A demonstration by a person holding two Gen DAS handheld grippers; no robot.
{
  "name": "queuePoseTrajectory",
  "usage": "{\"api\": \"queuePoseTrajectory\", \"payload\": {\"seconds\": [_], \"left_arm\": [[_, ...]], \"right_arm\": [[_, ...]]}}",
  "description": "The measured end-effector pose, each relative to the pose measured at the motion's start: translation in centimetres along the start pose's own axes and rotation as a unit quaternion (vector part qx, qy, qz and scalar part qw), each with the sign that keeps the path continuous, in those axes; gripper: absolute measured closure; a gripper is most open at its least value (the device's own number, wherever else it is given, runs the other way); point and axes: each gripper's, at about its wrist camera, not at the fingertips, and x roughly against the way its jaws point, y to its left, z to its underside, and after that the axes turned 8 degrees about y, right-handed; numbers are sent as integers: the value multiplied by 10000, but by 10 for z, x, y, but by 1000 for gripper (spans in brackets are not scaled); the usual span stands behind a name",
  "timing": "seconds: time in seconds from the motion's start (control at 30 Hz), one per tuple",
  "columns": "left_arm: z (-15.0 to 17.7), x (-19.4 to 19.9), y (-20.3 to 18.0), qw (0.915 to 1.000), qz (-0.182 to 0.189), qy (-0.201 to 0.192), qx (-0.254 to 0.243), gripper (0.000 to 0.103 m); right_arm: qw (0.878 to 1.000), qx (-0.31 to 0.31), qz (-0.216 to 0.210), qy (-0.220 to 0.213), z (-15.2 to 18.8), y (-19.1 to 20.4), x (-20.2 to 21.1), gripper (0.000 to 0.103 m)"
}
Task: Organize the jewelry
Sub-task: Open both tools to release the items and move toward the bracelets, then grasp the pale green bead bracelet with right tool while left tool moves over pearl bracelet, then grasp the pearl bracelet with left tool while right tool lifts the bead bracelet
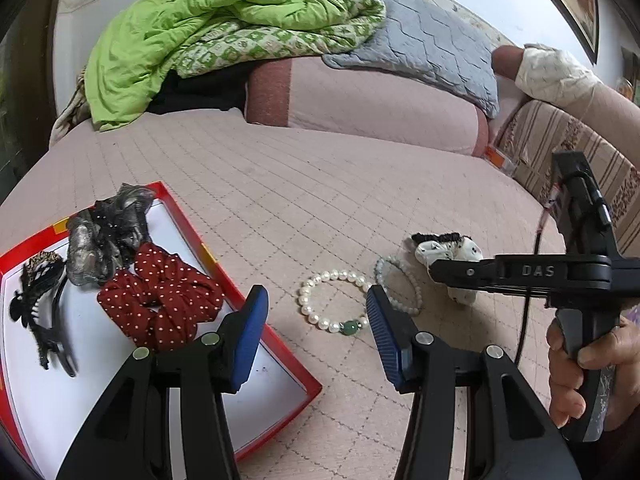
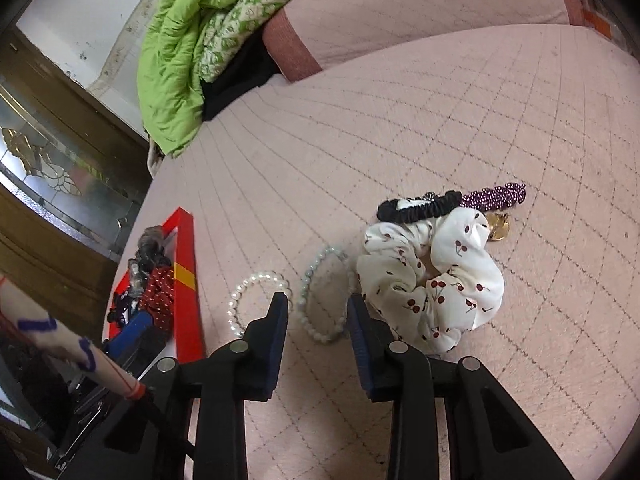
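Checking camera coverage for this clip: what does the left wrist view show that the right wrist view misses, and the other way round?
Only the left wrist view shows the black claw clip in the red tray and the green bead on the pearl bracelet.

Only the right wrist view shows the purple beaded piece and a gold item behind the cherry scrunchie.

Both show the tray, red dotted scrunchie, pearl bracelet, pale bead bracelet, cherry scrunchie and green quilt.
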Motion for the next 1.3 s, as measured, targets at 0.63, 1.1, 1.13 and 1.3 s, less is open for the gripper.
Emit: {"api": "queuePoseTrajectory", "payload": {"seconds": [0.63, 1.1, 1.13, 1.3], "left_arm": [[2, -16, -17, 9992, 111, 300, -260, 52], [-8, -77, -48, 9933, -63, 1077, -402, 52], [-9, -79, -48, 9929, -136, 1099, -425, 52], [-12, -81, -55, 9901, -677, 1004, -713, 84]], "right_arm": [[9757, 1366, 1715, 16, 1, 41, -37, 97], [9897, 541, 479, -1237, 0, 20, 39, 97], [9896, 519, 442, -1264, 0, 19, 41, 97], [9907, 410, 362, -1245, 1, 20, 40, 97]]}}
